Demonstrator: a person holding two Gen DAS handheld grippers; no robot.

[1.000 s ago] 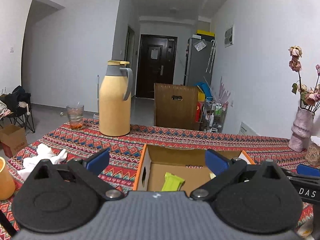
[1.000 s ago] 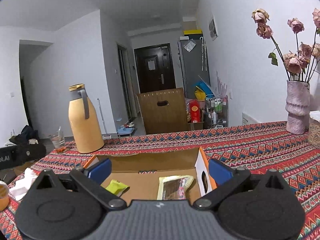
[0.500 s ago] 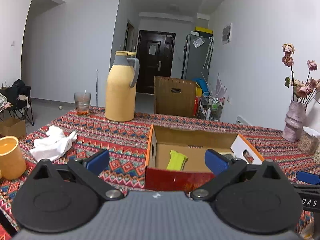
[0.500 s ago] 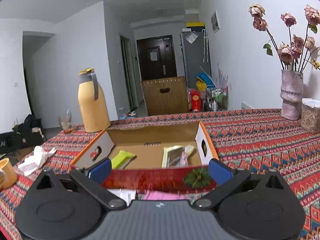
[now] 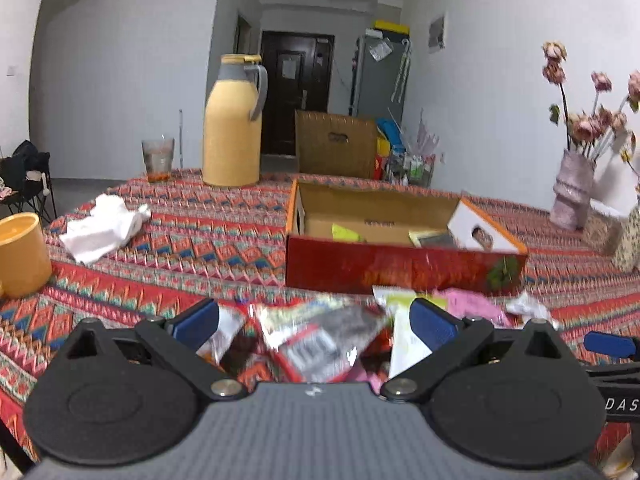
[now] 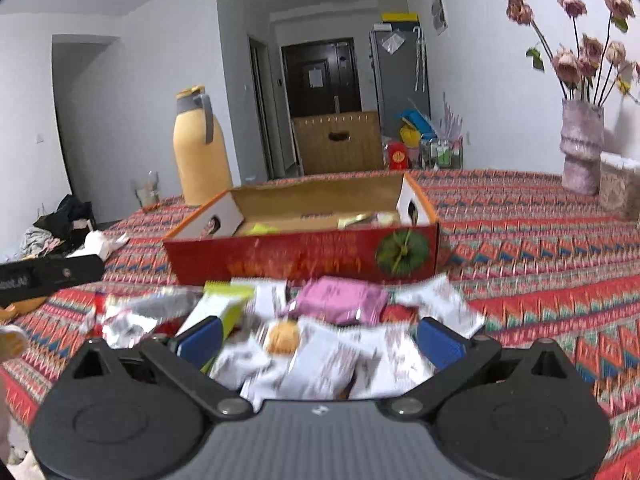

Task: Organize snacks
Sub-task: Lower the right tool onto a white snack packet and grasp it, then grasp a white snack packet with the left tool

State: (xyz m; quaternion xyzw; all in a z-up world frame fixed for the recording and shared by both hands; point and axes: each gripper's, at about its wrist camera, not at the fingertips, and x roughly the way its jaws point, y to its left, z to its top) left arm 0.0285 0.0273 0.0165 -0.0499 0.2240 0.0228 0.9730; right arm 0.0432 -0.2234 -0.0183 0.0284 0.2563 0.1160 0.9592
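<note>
Both pairs of fingers (image 5: 434, 326) stood open and empty over the heaped snack packets (image 6: 336, 300) — I feared pinching two overlapping wrappers at once.

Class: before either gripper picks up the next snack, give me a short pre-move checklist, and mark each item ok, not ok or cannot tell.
1. Left gripper jaws open, empty: ok.
2. Right gripper jaws open, empty: ok.
3. Red box open on top, with room inside: ok.
4. Loose snack packets lie in front of the box, near both grippers: ok.
5. Pink packet lying on top, unobstructed: ok.
6. Packets sharp enough to pick one target: not ok, blurred.
</note>
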